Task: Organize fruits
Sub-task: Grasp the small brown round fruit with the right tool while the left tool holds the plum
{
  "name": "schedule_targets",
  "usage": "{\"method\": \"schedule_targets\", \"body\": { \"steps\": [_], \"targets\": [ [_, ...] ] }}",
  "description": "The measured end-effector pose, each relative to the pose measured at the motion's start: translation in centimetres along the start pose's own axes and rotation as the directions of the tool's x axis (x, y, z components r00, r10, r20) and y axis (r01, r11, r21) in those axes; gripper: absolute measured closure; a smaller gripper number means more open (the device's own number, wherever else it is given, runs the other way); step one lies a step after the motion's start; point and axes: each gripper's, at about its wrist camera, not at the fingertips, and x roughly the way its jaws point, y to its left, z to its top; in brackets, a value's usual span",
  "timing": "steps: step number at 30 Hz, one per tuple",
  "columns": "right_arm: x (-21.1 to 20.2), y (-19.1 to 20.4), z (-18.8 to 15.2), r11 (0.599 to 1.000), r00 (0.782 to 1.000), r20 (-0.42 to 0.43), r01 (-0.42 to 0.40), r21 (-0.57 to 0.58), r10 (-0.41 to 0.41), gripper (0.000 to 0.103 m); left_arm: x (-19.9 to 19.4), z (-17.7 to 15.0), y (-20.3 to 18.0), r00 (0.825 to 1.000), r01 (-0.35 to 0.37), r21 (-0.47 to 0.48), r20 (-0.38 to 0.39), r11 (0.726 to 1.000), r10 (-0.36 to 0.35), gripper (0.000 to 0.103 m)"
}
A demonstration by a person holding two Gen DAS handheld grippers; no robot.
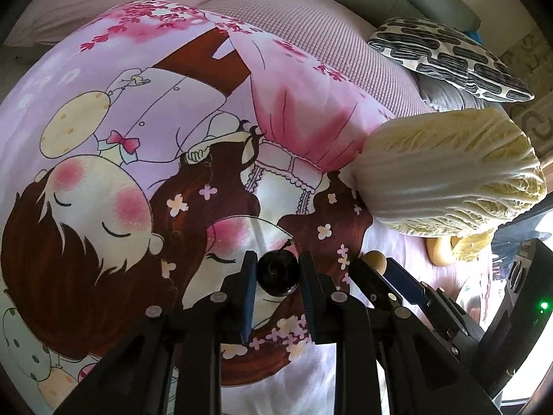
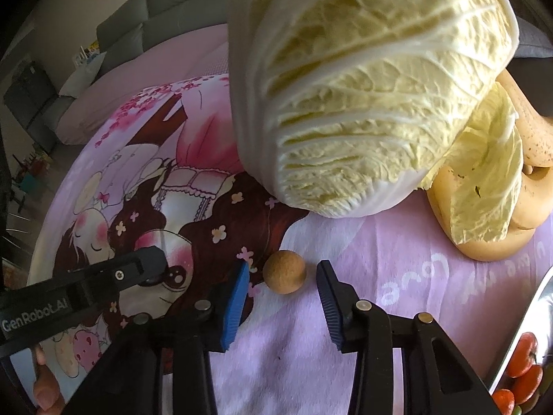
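My left gripper (image 1: 277,257) is shut on a small dark round fruit (image 1: 278,275), held just above the cartoon-print cloth (image 1: 138,159). In the right wrist view my right gripper (image 2: 283,265) stands open around a small brown round fruit (image 2: 284,272) that lies on the cloth. A narrow gap shows on each side of it, so the blue pads (image 2: 236,297) do not touch it. The left wrist view also shows this brown fruit (image 1: 375,259) at the right gripper's tips. A black finger (image 2: 138,269) of the left gripper reaches in at the left of the right wrist view.
A large napa cabbage (image 2: 363,86) lies just beyond the brown fruit, resting partly on bananas (image 2: 484,245). A metal tray (image 2: 534,307) at the right edge holds orange fruits (image 2: 522,356). A patterned pillow (image 1: 449,58) lies further back. A person's fingers (image 2: 45,390) show at bottom left.
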Motion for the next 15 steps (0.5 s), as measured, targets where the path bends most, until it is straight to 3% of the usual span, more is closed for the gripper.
{"method": "schedule_targets", "body": {
  "steps": [15],
  "targets": [
    [0.59, 0.48, 0.14, 1.0, 1.0, 0.0, 0.015, -0.012, -0.015, 0.066, 0.06, 0.03, 0.01, 1.0, -0.005, 0.0, -0.005, 1.0, 0.005, 0.078]
  ]
}}
